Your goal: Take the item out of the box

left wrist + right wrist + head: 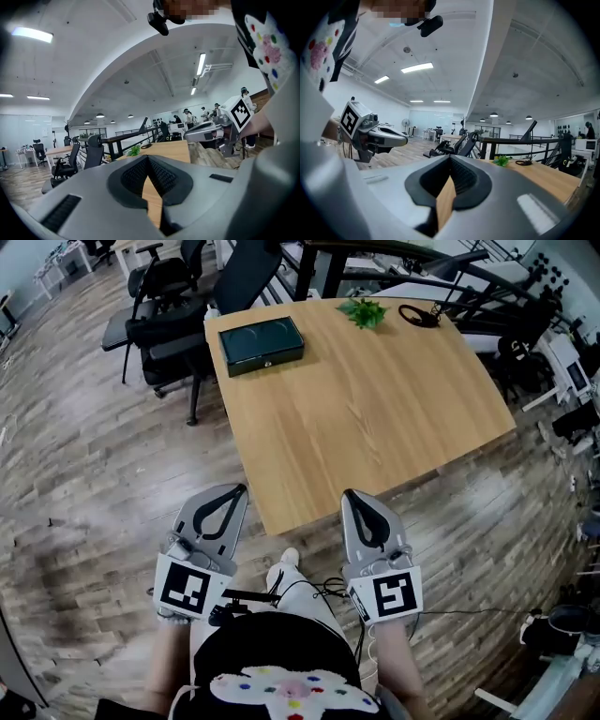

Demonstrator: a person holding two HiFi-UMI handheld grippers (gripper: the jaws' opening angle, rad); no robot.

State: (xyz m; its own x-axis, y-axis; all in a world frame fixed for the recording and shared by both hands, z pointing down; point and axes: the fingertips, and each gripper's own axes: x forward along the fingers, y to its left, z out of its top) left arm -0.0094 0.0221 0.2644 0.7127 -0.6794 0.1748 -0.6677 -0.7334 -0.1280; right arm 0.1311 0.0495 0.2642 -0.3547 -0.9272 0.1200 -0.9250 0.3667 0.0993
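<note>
Box [261,345] lies upper left on the counter [375,418], well above the clenched, empty left gripper [241,488] and right gripper [349,493]; left is nearer.

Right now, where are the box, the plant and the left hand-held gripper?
box [261,343], head view, middle of its closed lid.
plant [364,311], head view, its leaves.
left hand-held gripper [242,489], head view, its shut jaw tips.

Dark green box [262,344], lid closed, lying flat near table's far left corner
</note>
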